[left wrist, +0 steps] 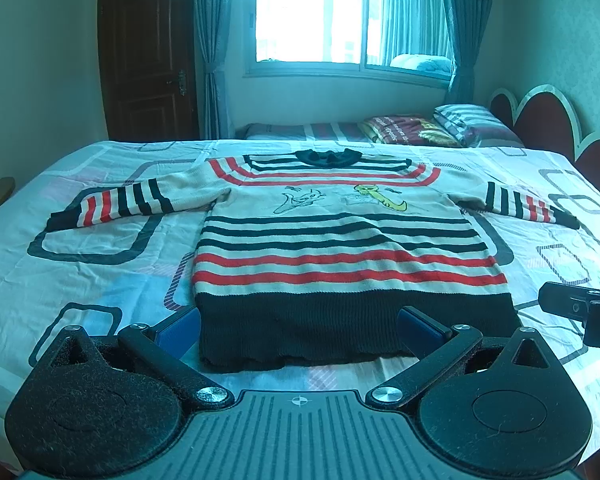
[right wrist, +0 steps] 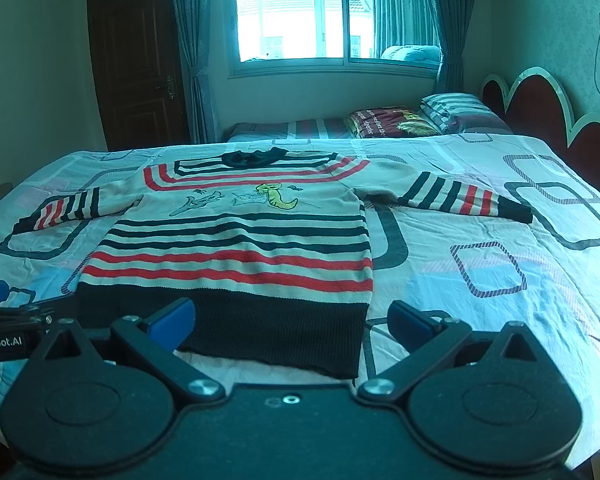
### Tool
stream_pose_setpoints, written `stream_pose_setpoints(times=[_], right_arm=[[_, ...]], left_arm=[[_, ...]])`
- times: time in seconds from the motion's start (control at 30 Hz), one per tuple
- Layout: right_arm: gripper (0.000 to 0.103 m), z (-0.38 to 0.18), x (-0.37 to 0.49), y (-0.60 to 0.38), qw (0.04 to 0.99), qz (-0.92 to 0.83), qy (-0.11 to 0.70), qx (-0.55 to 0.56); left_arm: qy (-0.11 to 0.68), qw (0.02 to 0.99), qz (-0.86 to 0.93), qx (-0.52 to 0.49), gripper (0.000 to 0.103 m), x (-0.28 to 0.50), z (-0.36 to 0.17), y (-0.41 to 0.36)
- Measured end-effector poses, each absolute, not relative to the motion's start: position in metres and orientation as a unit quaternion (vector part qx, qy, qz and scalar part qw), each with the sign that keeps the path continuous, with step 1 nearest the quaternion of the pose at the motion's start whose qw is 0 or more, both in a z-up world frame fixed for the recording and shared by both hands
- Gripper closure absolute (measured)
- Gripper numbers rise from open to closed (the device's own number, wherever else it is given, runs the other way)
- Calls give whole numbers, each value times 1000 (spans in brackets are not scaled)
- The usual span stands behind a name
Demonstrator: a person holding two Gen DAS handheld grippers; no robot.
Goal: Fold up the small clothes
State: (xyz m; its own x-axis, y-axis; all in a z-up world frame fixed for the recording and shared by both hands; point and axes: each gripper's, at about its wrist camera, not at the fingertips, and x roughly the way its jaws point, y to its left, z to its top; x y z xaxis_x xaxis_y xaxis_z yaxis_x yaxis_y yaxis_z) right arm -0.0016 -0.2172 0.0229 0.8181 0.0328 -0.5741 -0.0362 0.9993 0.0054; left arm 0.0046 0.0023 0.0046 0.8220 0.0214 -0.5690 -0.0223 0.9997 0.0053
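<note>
We hold both tongs, left [left wrist: 298, 330] and right [right wrist: 290, 322], agape | sweater [left wrist: 340, 248] flat on bed [left wrist: 100, 280] | ready to fold

Blown-out window [left wrist: 312, 12] backlight, blue cast, fisheye-warped edges

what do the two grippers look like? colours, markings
Both alike: left gripper and right gripper have matte black round-lobed bodies, black linkage arms with silver pivot screws, and blue pads. The left's base is ribbed grey with a crosshair mark; white "nRobot.AI" lettering shows on its side.
</note>
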Motion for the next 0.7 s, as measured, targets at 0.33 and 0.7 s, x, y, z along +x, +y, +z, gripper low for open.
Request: stream_pose_setpoints(times=[0.33, 0.7], right_arm=[[1, 20, 2, -217, 953, 25, 302, -3], [1, 29, 29, -269, 962, 27, 262, 69]], left_arm=[[299, 954, 13, -2, 0, 6, 5, 3], [271, 956, -52, -100, 0, 53, 19, 25]])
